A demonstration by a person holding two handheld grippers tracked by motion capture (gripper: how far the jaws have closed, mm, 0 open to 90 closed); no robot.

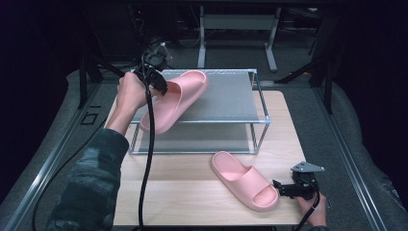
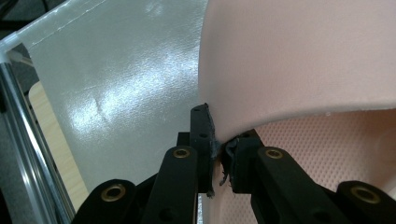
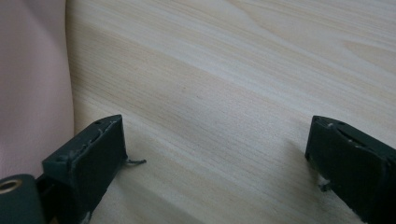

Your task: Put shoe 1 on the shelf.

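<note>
So the left gripper (image 1: pixel 159 86) has its jaws pinched tight on the edge of the strap of one pink slipper (image 1: pixel 175 99). In the left gripper view you can see the two black pads squeezing the thin rim of that pink strap (image 2: pixel 299 60), with the dotted footbed just below and to the right. From the high view, that slipper is tilted, its toe end resting on the grey top shelf (image 1: pixel 226 98) of a small metal-framed rack (image 1: pixel 262 120), and its heel end hanging out past the shelf's front left edge. The person's left hand (image 1: pixel 129 94) grips the tool from the left side, cable trailing down over the table.

The second pink slipper (image 1: pixel 245 180) lies flat on the wooden table (image 1: pixel 183 192), in front of the rack and toward the right. The right gripper (image 1: pixel 286 188) sits low just beside its toe end, jaws spread wide with nothing between them. In the right gripper view there's bare wood grain between the pads, and the slipper's pink side (image 3: pixel 32 84) is right next to the left pad, though whether they touch is hard to tell.
</note>
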